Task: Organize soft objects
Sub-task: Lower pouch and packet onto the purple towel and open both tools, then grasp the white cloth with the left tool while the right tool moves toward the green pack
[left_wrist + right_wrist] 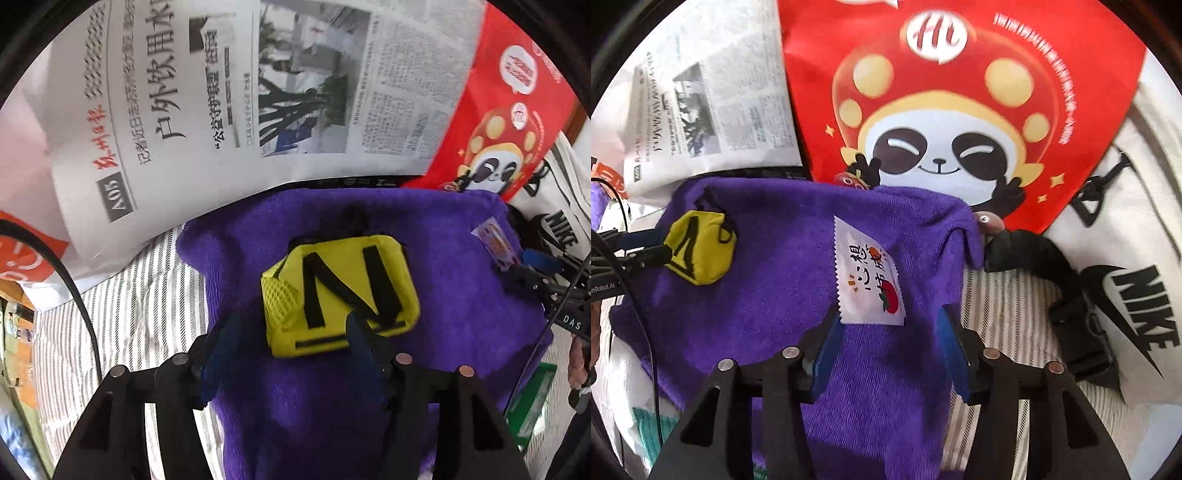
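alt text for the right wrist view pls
Open right tongs hover over a purple towel, straddling a white wrapper printed with tomatoes. A yellow pouch sits on the towel's left; a red panda bag lies behind.

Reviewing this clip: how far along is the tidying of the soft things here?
Done: the small yellow fabric pouch and the white printed packet lie on the purple fleece towel.

In hand: nothing; the left claw and right claw are both open over the towel, gripping nothing.

Left: the towel is rumpled, and the black strap and white Nike bag lie loose beside it.
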The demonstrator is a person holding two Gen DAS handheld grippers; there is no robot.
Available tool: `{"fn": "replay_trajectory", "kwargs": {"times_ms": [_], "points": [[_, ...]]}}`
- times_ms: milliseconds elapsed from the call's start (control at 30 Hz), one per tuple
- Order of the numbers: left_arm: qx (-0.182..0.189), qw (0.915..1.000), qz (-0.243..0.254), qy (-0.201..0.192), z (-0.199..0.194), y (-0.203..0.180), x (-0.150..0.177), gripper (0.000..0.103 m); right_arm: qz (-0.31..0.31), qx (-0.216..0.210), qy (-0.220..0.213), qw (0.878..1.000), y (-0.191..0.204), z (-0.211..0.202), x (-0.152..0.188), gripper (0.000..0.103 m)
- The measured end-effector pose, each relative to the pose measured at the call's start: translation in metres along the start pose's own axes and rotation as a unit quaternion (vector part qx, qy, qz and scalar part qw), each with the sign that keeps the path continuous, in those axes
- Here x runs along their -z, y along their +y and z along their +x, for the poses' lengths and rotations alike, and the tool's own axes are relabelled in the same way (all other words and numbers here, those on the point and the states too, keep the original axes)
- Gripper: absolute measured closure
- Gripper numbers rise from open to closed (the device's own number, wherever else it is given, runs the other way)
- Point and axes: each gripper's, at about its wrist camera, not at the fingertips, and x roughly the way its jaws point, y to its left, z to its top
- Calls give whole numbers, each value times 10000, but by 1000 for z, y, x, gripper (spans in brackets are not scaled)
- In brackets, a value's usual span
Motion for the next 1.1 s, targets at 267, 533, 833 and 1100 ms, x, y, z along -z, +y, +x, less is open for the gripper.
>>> {"fn": "replay_trajectory", "kwargs": {"times_ms": [267,533,833,1100], "points": [[-179,9996,-120,-160,-40,4,27,44,117,-27,-137,9998,17,-45,15,49],[304,9982,-188,-481,-99,1,66,31,130,-67,-450,9989,27,-106,61,42],[1166,9919,33,-493,-121,-15,134,25,368,-151,-568,9976,43,-130,116,37],[770,9946,696,-24,-71,-44,162,27,723,-190,-340,9966,43,-129,164,37]]}}
